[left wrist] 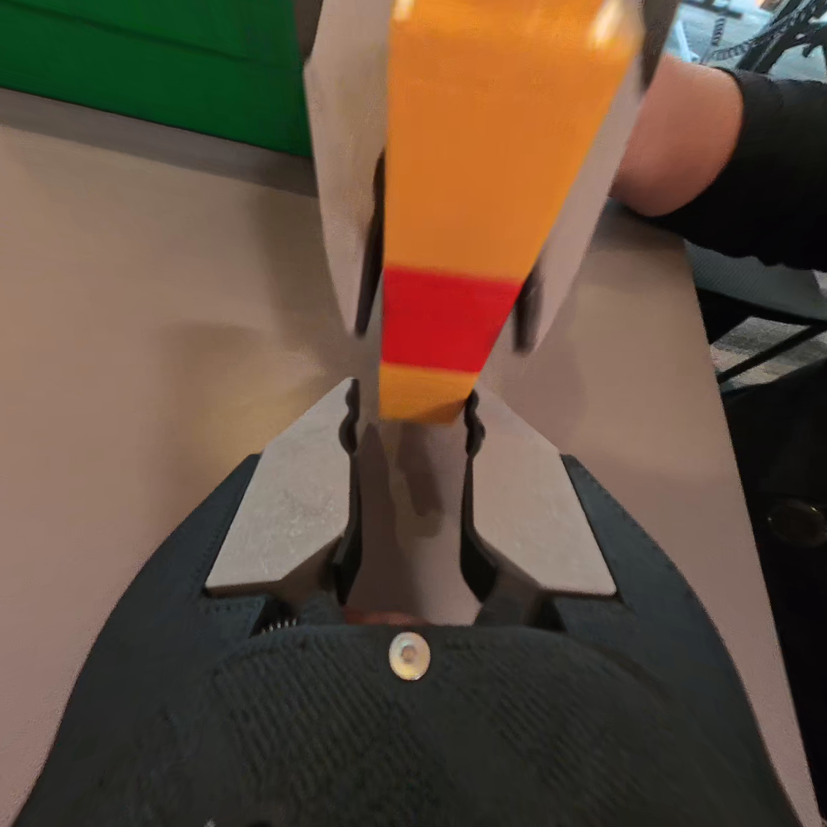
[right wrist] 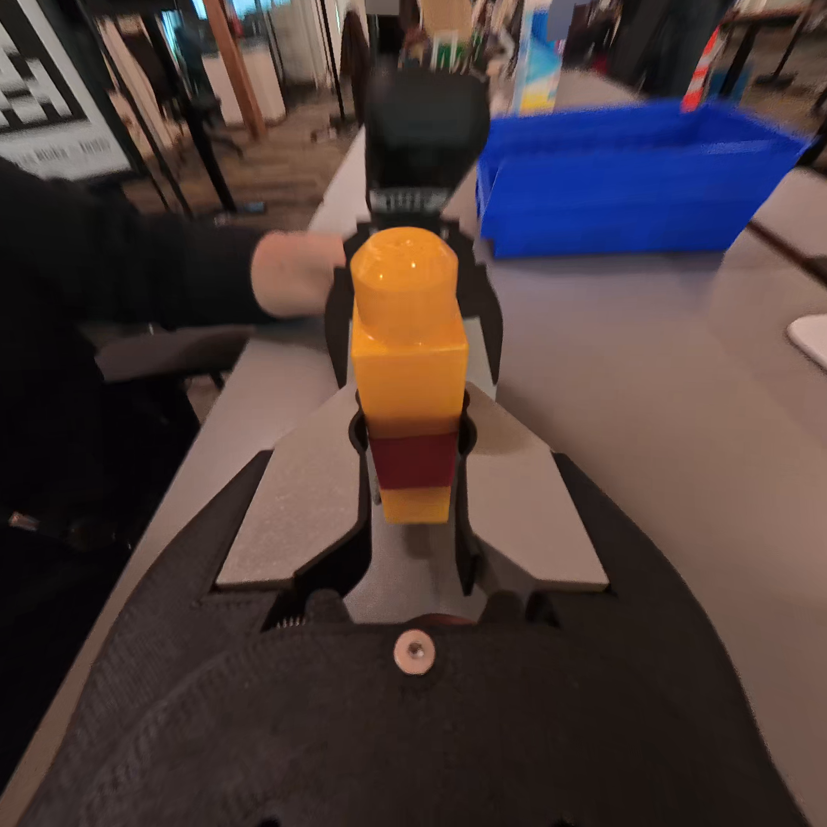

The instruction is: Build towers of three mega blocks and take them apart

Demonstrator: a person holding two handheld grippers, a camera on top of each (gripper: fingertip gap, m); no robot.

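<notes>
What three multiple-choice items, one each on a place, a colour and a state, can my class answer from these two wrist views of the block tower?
1. In the right wrist view, where is the blue bin?
A on the floor
B on the table, beyond the tower, to its right
C on top of the tower

2. What colour is the tower's middle block?
A red
B green
C blue

3. How are the three blocks?
A scattered apart
B lying in the bin
C joined in one stack

Answers: B, the bin rests on the tabletop right of the tower; A, red shows between two orange blocks; C, they form one column.
</notes>
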